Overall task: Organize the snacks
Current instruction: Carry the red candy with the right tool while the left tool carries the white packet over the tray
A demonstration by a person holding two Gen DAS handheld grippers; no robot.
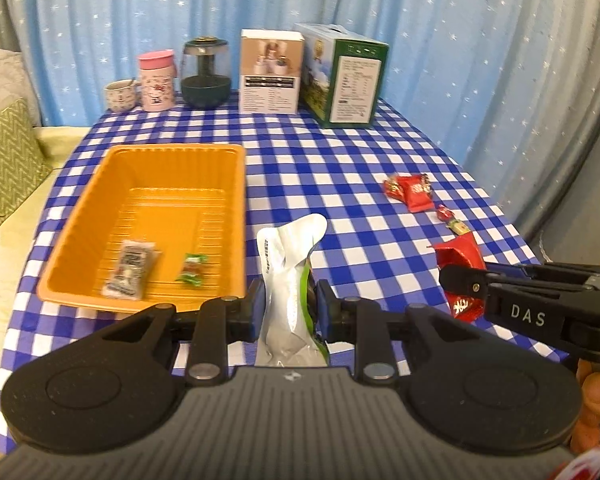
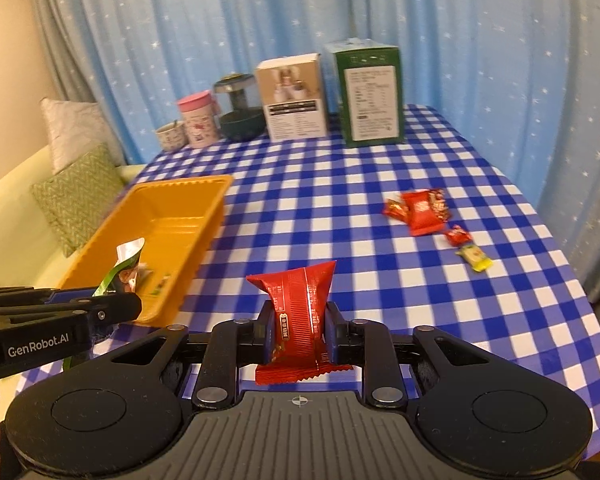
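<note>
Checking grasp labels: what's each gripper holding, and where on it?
Left gripper: silver-green snack pouch, pinched across its middle. Right gripper: red snack packet, pinched across its middle, ends sticking out.

Warm, fairly dim indoor light, yellowish cast in both views. No hard shadows on the tablecloth [image 1: 340, 168]; light seems soft and overhead, source not visible. Glare on the silver pouch [image 1: 288, 264] and a sheen streak on the red packet [image 2: 300, 312]. Orange tray [image 1: 148, 216] floor shows soft reflections. Strong fisheye bend: curtain [image 1: 460, 40] folds and table edges curve, dark vignette at the corners. Overall soft, slight motion blur; print on the boxes [image 2: 292, 112] unreadable, small candies [image 2: 420, 212] smeared. Near gripper bodies are sharpest, matte, lettering on them legible. Noise and compression in the curtain.
</note>
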